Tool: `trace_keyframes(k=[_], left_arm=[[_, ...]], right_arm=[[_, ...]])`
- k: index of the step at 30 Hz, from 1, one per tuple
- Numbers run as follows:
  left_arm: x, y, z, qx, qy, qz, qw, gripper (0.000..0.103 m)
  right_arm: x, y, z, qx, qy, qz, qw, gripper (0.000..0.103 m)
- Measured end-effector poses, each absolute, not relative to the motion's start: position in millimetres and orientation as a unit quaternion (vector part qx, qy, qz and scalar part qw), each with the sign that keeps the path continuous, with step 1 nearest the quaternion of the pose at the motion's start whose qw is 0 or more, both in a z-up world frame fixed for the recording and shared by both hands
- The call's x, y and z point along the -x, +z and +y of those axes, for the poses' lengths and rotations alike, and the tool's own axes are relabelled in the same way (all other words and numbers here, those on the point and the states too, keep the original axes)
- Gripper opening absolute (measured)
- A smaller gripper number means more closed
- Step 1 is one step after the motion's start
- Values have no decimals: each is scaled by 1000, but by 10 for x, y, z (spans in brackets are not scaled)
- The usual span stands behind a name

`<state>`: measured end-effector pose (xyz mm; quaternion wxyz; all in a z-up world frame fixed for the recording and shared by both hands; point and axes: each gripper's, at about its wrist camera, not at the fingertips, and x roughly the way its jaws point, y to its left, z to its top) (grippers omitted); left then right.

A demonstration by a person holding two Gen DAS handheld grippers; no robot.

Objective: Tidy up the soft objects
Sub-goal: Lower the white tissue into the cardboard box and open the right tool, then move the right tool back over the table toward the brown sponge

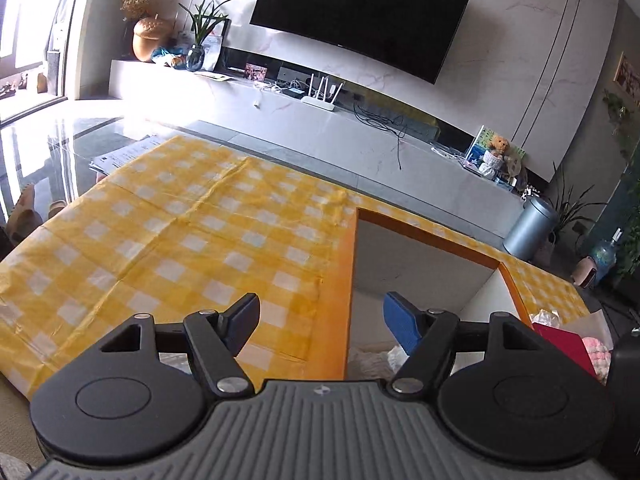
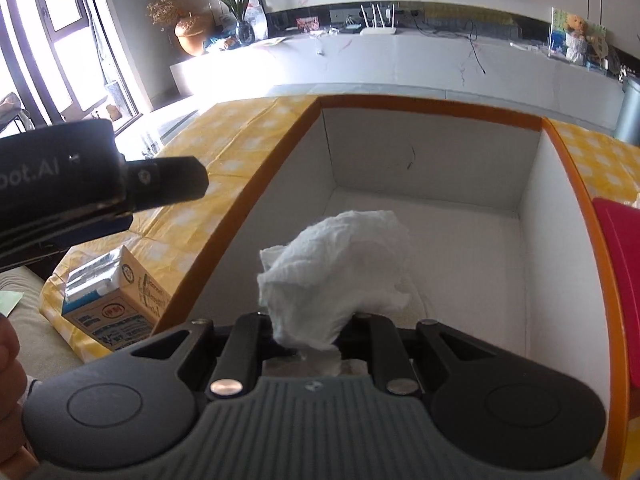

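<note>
While your two hands work over the tabletop (image 1: 168, 240) with its yellow checked cloth, the big orange-rimmed box (image 2: 432, 106) with white walls sits on it, open at the top. Beside the box, on its left in the right wrist view, stands a small carton (image 2: 116, 308) with a foil top. Your right hand-held gripper (image 2: 308, 338) is clamped on a crumpled white cloth (image 2: 340, 268), which hangs over the inside of the box. Your left hand-held gripper (image 1: 320, 320) has its jaws wide apart with nothing between them, straddling the box's left wall.
</note>
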<state>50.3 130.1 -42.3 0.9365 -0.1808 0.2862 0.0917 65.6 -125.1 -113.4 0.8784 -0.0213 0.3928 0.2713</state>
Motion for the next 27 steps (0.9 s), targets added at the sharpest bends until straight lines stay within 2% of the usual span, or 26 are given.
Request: trace_keyframes(k=[4, 8, 10, 11, 13, 15, 20, 27], left_arm=[[-441, -411, 1370, 187, 100, 288, 934, 83], [-448, -418, 1360, 190, 104, 298, 930, 83], [-439, -413, 1338, 189, 95, 296, 931, 83], [-433, -404, 1326, 190, 88, 295, 932, 83], [-421, -380, 1296, 189, 82, 290, 934, 83], [-403, -357, 1259, 184, 83, 283, 938, 84], [-365, -286, 1182, 177, 84, 276, 941, 84], [-305, -150, 1039, 159, 76, 268, 947, 84]], right_arm=[[-600, -1146, -1046, 85, 266, 392, 876, 20], [-561, -1107, -1060, 96, 255, 388, 880, 51], [-524, -1101, -1062, 102, 273, 394, 872, 59], [-505, -1105, -1087, 109, 284, 400, 865, 60], [-462, -1098, -1110, 122, 300, 405, 855, 70], [-428, -1041, -1191, 112, 303, 393, 861, 95], [-291, -791, -1530, 54, 327, 380, 863, 98], [-95, -340, -2264, 33, 283, 318, 904, 100]])
